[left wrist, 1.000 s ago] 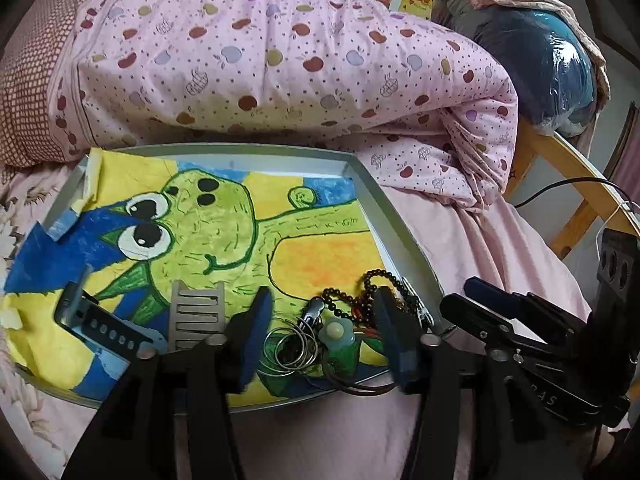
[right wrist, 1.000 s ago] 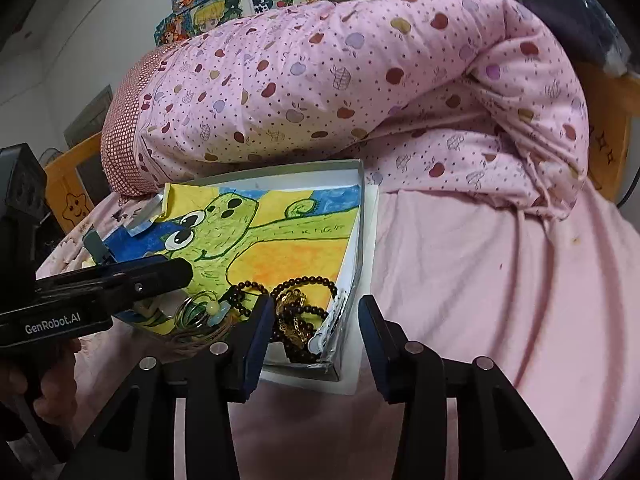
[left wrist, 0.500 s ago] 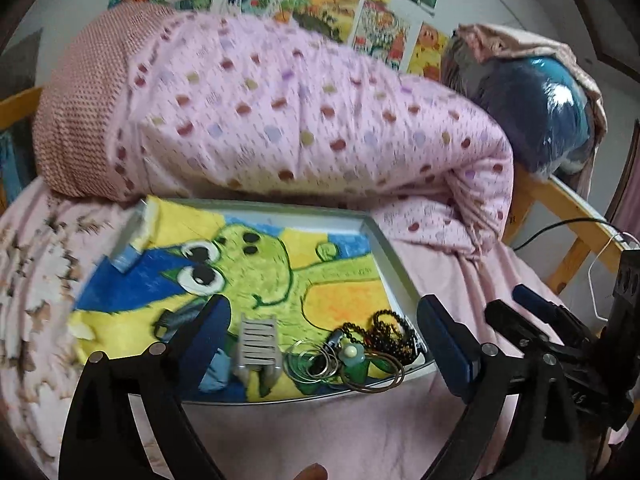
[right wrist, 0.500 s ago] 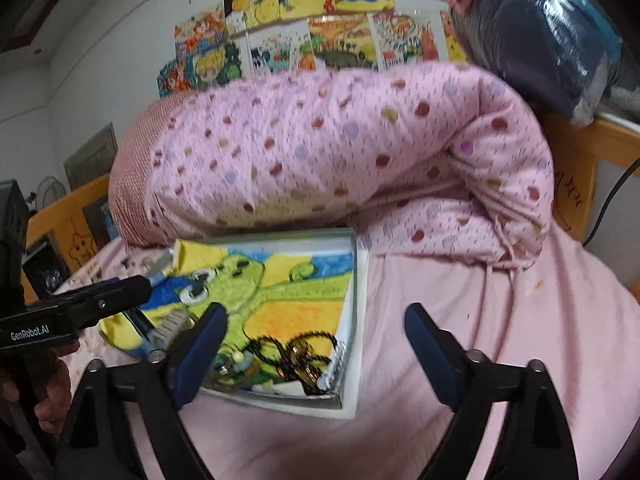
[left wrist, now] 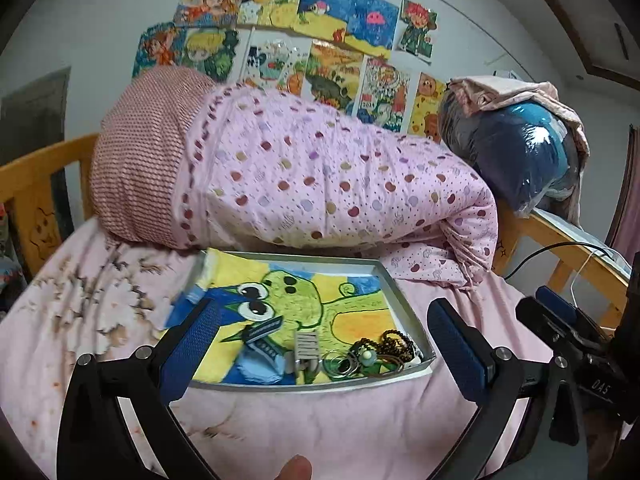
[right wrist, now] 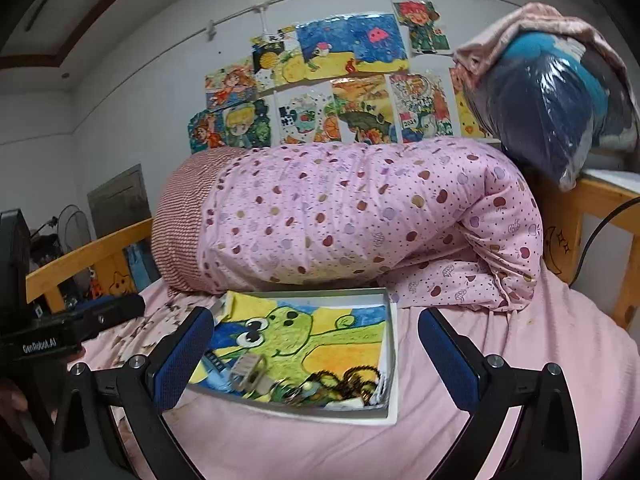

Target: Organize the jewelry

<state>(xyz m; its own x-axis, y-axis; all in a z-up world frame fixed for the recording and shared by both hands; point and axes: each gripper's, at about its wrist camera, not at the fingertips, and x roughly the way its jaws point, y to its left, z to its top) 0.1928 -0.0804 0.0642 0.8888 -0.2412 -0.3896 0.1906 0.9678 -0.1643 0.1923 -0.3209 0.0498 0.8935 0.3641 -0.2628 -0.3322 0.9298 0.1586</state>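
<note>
Both the left tongs (left wrist: 320,344) and right tongs (right wrist: 316,350) gape wide and empty above the bed, where beaded bracelets (left wrist: 394,344) and metal rings (left wrist: 340,364) lie in the tray's (left wrist: 416,328) near right corner.

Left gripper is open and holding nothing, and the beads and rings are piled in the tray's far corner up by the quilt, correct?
Not quite. The left gripper is open and holds nothing, but the beads and rings lie in the near right corner of the tray, away from the quilt. The left wrist view shows it.
</note>
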